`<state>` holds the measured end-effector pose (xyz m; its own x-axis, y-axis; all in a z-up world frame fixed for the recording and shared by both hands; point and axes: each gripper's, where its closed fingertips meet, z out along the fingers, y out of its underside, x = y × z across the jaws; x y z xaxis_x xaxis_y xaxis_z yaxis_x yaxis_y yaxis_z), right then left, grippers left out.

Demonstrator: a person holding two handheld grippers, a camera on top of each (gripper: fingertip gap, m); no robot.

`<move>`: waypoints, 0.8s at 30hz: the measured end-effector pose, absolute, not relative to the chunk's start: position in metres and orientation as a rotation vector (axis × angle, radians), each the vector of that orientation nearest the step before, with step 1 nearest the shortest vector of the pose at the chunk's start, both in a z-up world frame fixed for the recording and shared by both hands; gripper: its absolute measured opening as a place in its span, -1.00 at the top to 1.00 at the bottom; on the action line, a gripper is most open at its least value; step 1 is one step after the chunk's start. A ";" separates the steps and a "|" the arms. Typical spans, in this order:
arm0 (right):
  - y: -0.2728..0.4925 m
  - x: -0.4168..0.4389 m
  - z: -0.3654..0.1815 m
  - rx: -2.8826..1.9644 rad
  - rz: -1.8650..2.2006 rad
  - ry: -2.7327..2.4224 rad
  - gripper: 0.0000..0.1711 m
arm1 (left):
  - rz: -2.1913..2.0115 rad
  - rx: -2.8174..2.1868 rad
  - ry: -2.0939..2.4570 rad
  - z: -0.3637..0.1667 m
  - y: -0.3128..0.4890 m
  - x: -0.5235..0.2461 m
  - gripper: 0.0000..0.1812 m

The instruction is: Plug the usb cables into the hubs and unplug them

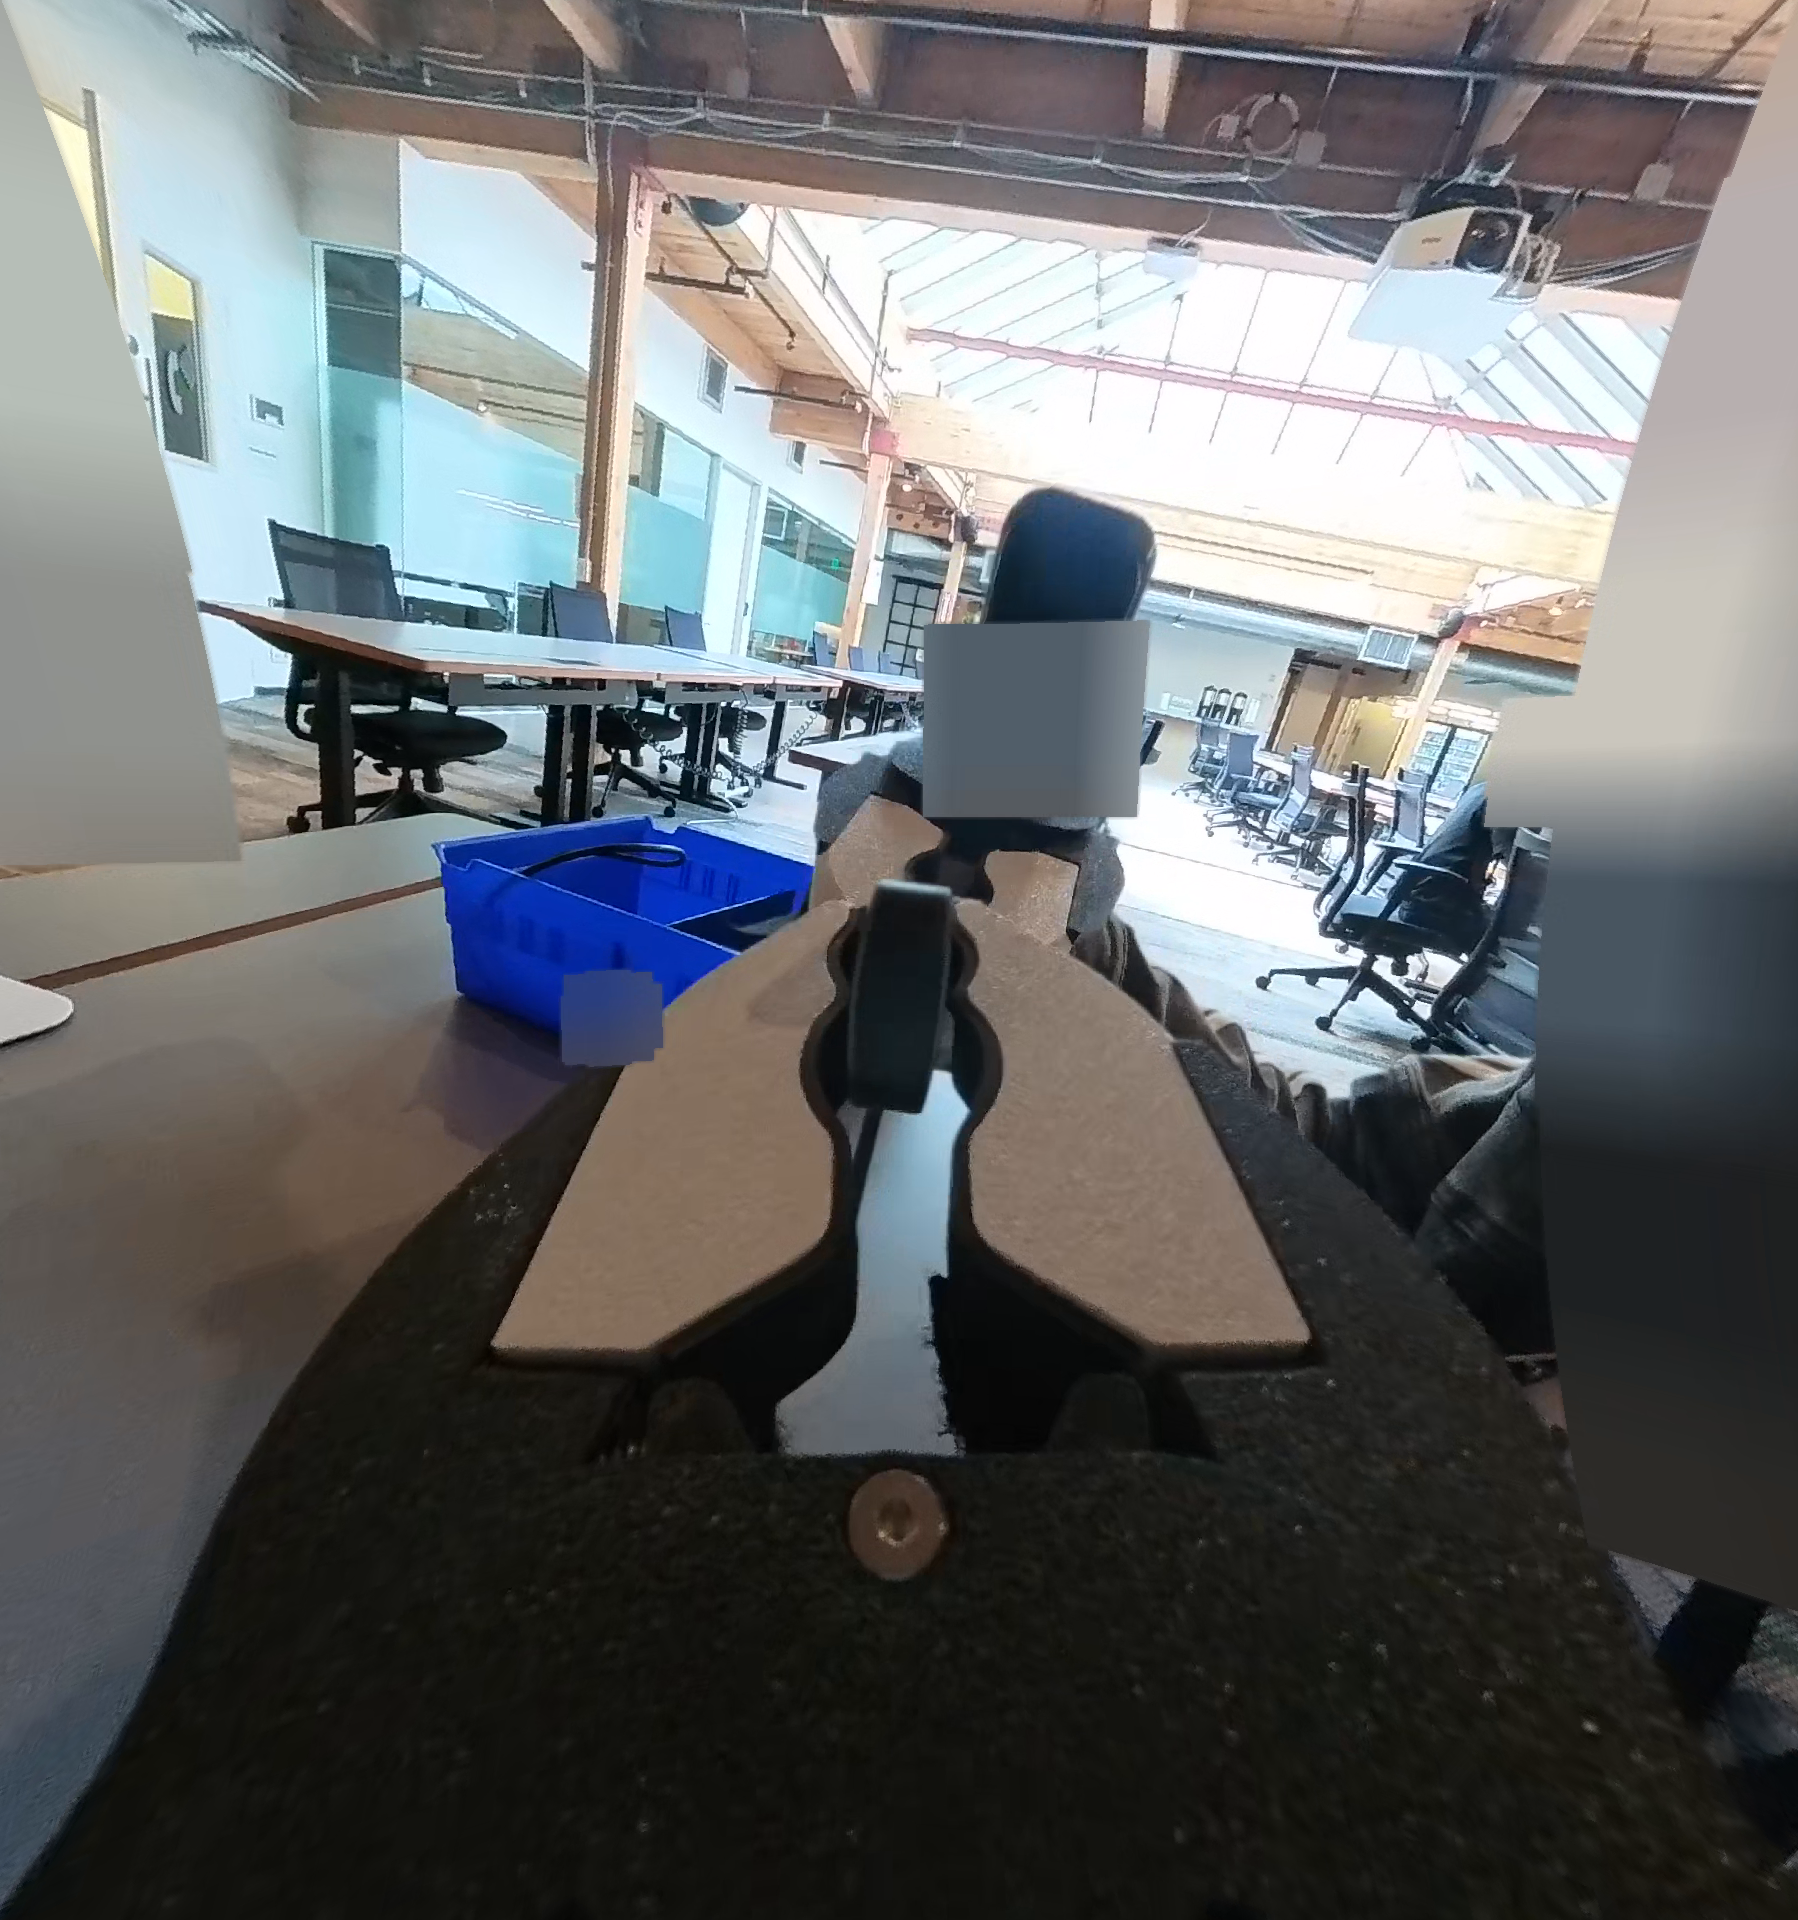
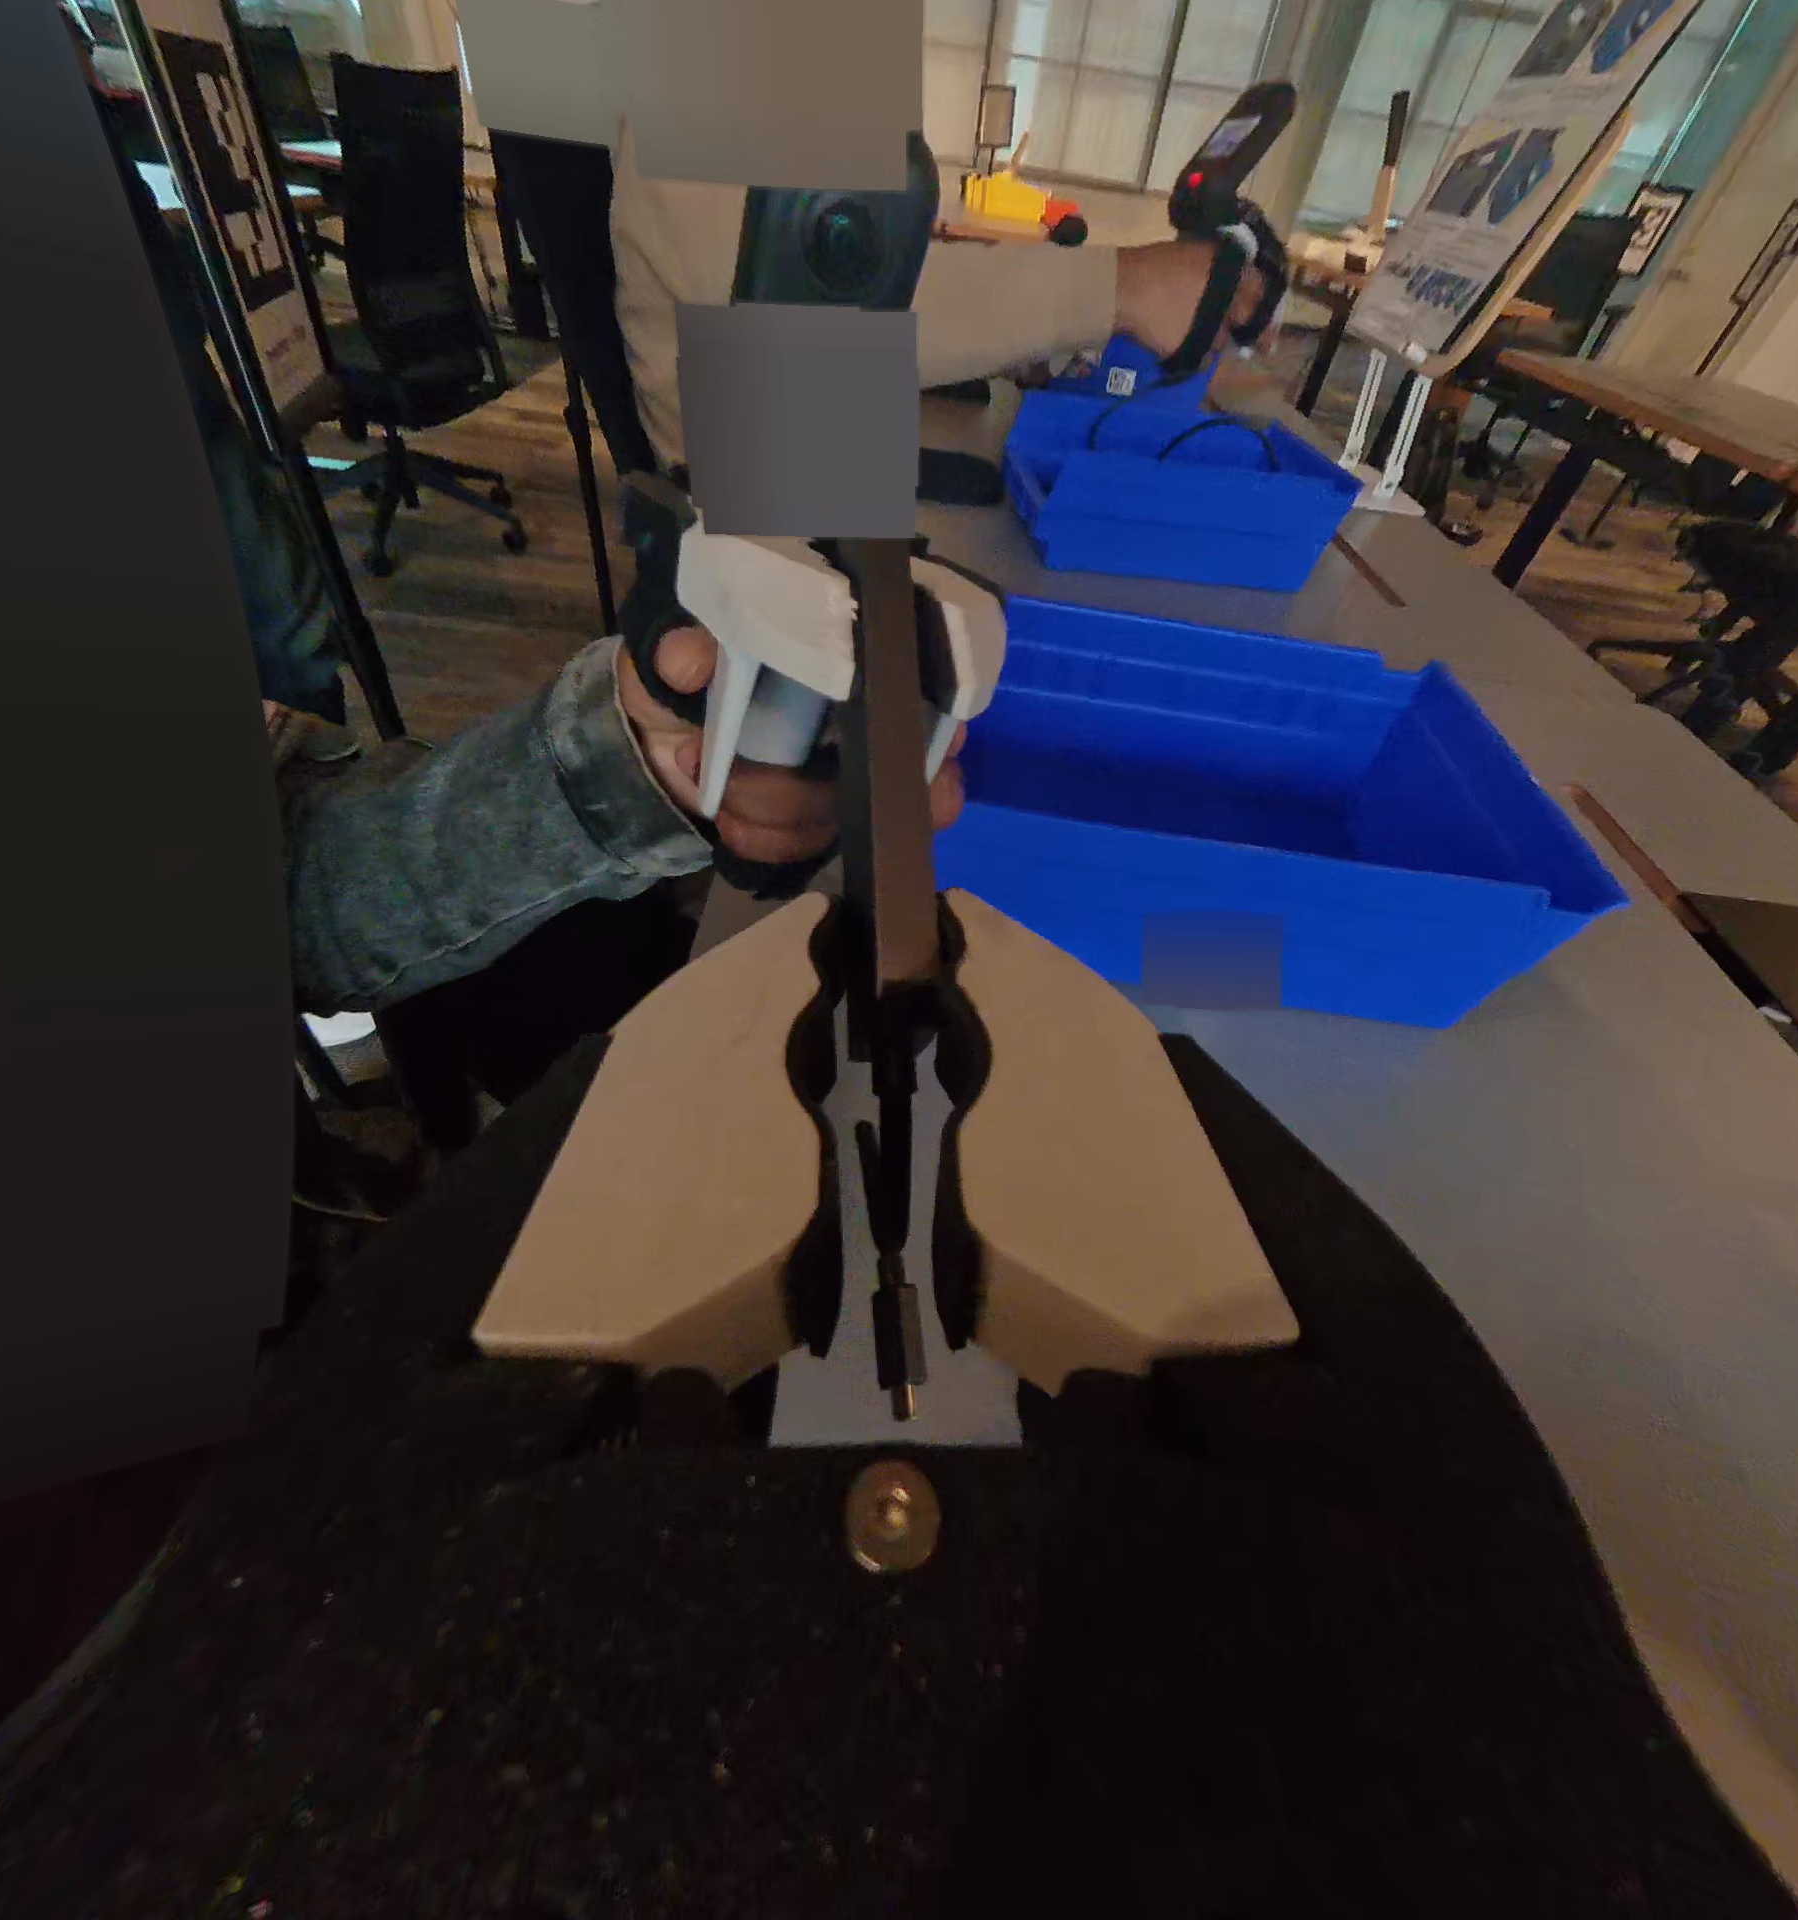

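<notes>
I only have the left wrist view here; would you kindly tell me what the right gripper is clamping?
Observer: The right gripper is shut on one end of a slim dark grey bar-shaped hub; the far end sits between the fingers of the left gripper.
Operator: Thank you. Is any lead loose there?
Observer: Yes, a short black cable with a small plug hangs in the gap behind the right fingertips, plugged into nothing.
Operator: And the bins on that side?
Observer: The nearer blue plastic bin looks empty.
</notes>
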<state>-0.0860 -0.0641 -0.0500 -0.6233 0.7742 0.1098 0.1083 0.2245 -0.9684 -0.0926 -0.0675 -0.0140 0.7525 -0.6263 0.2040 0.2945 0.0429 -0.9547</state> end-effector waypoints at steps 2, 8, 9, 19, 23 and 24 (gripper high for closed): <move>-0.066 -0.084 -0.048 -0.786 1.421 -1.873 0.85 | -0.724 -1.338 0.311 -0.011 -0.069 -0.091 0.81; -0.063 -0.073 -0.034 -0.747 1.382 -1.774 0.86 | -0.696 -1.334 0.253 -0.009 -0.065 -0.095 0.52; -0.061 -0.071 -0.033 -0.742 1.368 -1.764 0.86 | -0.669 -1.349 0.244 -0.010 -0.064 -0.098 0.45; -0.009 -0.049 -0.021 -0.797 1.144 -1.674 0.87 | -0.388 -1.532 0.196 -0.031 -0.062 -0.131 -0.11; 0.016 -0.037 -0.015 -0.835 1.069 -1.619 0.87 | -0.402 -1.440 0.184 -0.021 -0.067 -0.135 -0.08; 0.021 -0.034 -0.013 -0.840 1.052 -1.605 0.87 | -0.386 -1.443 0.185 -0.021 -0.068 -0.136 -0.05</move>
<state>-0.0341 0.0214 -0.0127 -0.2592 0.8958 0.3611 0.0264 0.3803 -0.9245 -0.1362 -0.0677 -0.0213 0.9245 -0.3658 0.1069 0.1454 0.0794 -0.9862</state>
